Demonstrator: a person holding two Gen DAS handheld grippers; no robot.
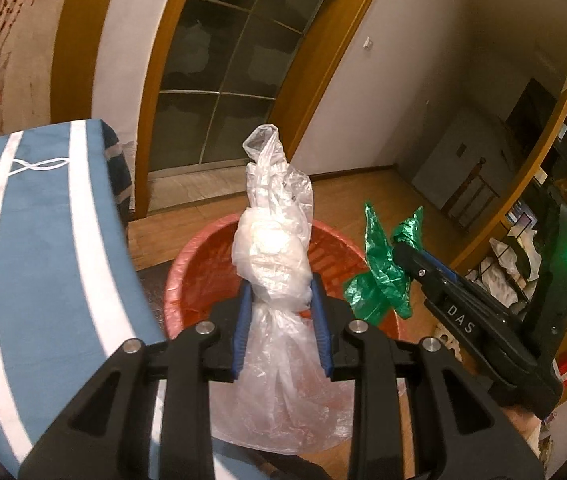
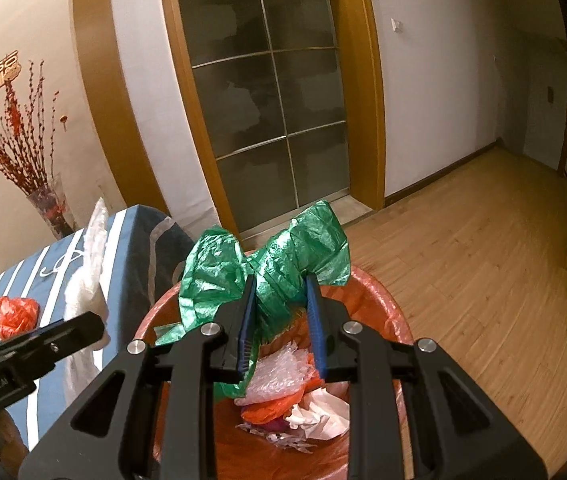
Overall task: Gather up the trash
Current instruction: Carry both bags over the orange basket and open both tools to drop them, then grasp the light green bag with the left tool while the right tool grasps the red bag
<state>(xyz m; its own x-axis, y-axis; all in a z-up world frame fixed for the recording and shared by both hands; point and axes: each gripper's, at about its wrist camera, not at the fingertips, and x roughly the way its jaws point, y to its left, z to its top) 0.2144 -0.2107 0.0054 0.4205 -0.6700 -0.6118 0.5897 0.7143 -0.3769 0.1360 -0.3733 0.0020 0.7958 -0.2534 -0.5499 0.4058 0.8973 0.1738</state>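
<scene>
In our left tongs (image 1: 281, 320) we hold a clear plastic bag (image 1: 273, 256), crumpled and knotted into a thin, translucent wad, its twisted top sticking up past the blue pads and its loose skirt hanging below them. The tongs are clenched on its waist, directly above the red-lined trash bin (image 1: 191, 256). Our right tongs (image 2: 281, 320) grip a shiny green plastic bag (image 2: 279, 256), bunched between the fingers and flaring out to both sides over the bin's rim (image 2: 387, 304). Inside the bin lie bubble wrap, orange plastic and white paper. A crumpled red bag (image 2: 17, 314) rests on the blue striped surface (image 2: 55, 268) beside the bin.
</scene>
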